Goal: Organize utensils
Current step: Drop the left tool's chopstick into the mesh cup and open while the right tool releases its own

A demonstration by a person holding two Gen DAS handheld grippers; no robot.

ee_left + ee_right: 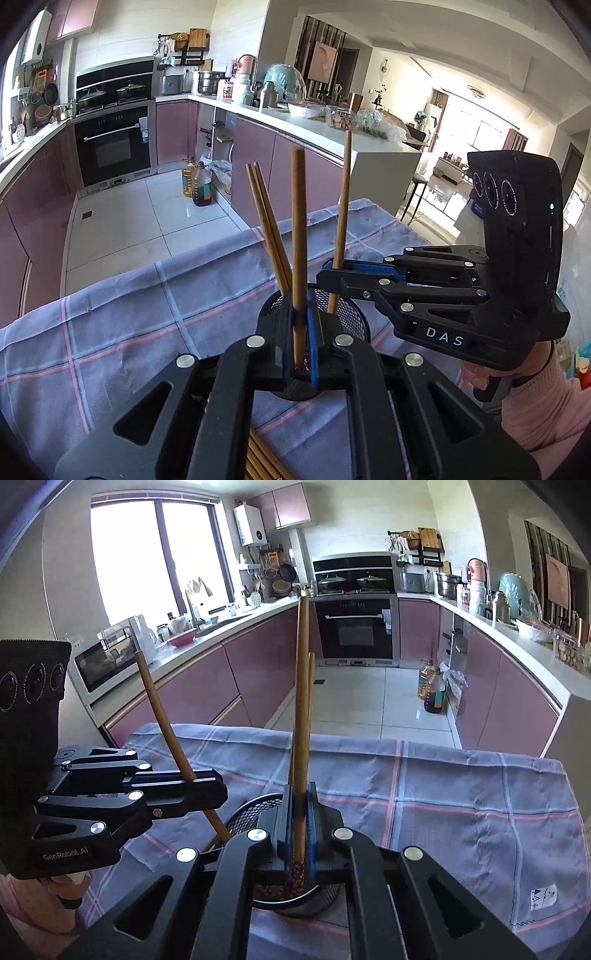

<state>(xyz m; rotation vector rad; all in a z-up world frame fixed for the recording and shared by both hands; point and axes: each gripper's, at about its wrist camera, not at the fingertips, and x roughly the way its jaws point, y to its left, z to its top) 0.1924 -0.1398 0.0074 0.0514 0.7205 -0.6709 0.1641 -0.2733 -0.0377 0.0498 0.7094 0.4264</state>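
Note:
A black mesh holder (349,317) stands on the checked cloth, also in the right wrist view (243,818). My left gripper (299,325) is shut on an upright wooden chopstick (298,236) whose lower end is in the holder. My right gripper (334,275) is shut on another chopstick (343,206), its tip inside the holder. In the right wrist view the right gripper (298,812) clamps its chopstick (302,709), and the left gripper (199,788) holds its tilted chopstick (162,716). Two more chopsticks (267,225) lean in the holder.
The blue-grey checked cloth (461,805) covers the table. More chopsticks (264,461) lie on the cloth under my left gripper. Beyond the table are the tiled floor, oil bottles (197,181), pink cabinets and an oven (356,629).

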